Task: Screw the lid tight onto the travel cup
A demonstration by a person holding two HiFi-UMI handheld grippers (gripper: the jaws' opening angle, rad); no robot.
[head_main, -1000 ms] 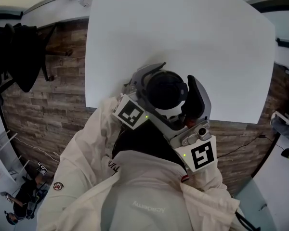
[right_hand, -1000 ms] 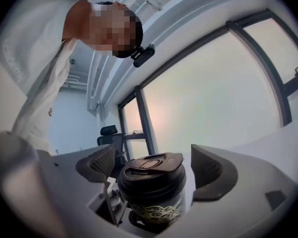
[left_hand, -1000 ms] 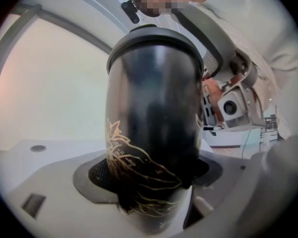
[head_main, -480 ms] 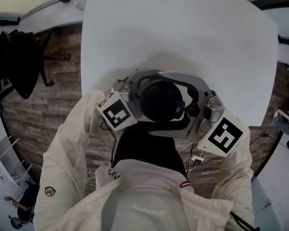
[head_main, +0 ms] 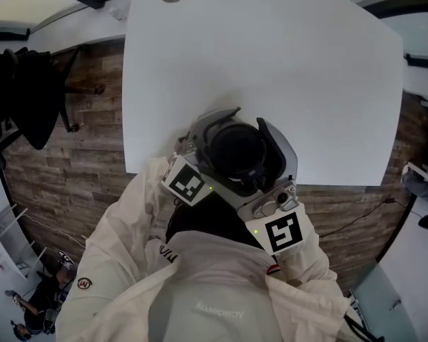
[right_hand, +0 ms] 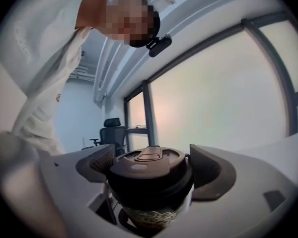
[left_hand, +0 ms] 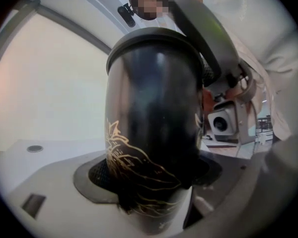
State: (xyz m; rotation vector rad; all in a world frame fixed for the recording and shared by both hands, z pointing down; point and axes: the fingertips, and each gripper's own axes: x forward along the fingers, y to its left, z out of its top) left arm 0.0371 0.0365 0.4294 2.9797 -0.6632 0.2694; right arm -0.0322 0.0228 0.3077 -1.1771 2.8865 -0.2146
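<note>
Left gripper (left_hand: 151,180) pinches the cup (left_hand: 154,98), right gripper (right_hand: 151,172) its lid (right_hand: 148,163), mid-frame over the lower edge of the table (head_main: 307,84). It spreads wide above.

I see soft daylight pouring through the window (right_hand: 223,83), blown out to a pale glow in both gripper views. From the head view the white table (head_main: 271,63) is bright and even, with a faint shadow near its front edge. Fisheye bends the edges into black corners; the cup (left_hand: 154,133) carries one blurred highlight on its dark side, and the lid (right_hand: 149,165) is slightly soft.
</note>
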